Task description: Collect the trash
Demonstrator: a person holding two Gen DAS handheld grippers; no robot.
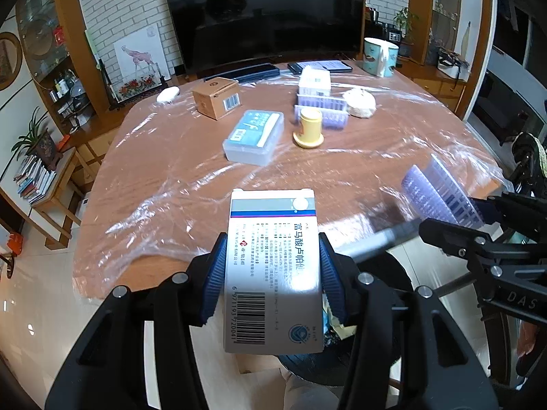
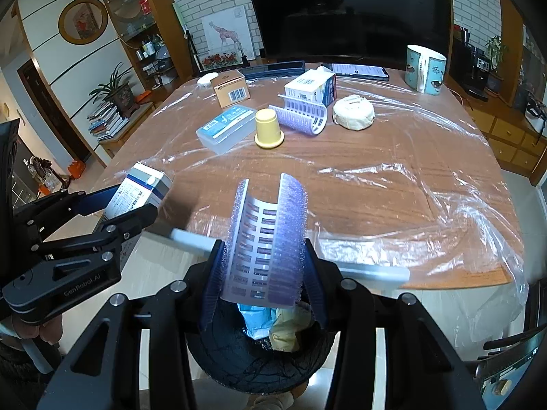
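My left gripper (image 1: 273, 273) is shut on a white medicine box (image 1: 273, 266) with a barcode, held off the table's near edge; the box also shows in the right wrist view (image 2: 140, 194). My right gripper (image 2: 263, 273) is shut on a curved purple blister tray (image 2: 266, 239), held above a black trash bin (image 2: 239, 358) that holds blue and yellow scraps. The tray also shows in the left wrist view (image 1: 441, 191). The bin's rim (image 1: 307, 365) shows below the box.
On the film-covered wooden table (image 2: 376, 171) stand a clear plastic case (image 2: 225, 128), a yellow cap (image 2: 268, 128), another purple tray (image 2: 304, 116), a cardboard box (image 2: 230, 90), a white box (image 2: 311, 87), a round wrapped lump (image 2: 354, 112), a mug (image 2: 424, 68) and a phone (image 2: 359, 70).
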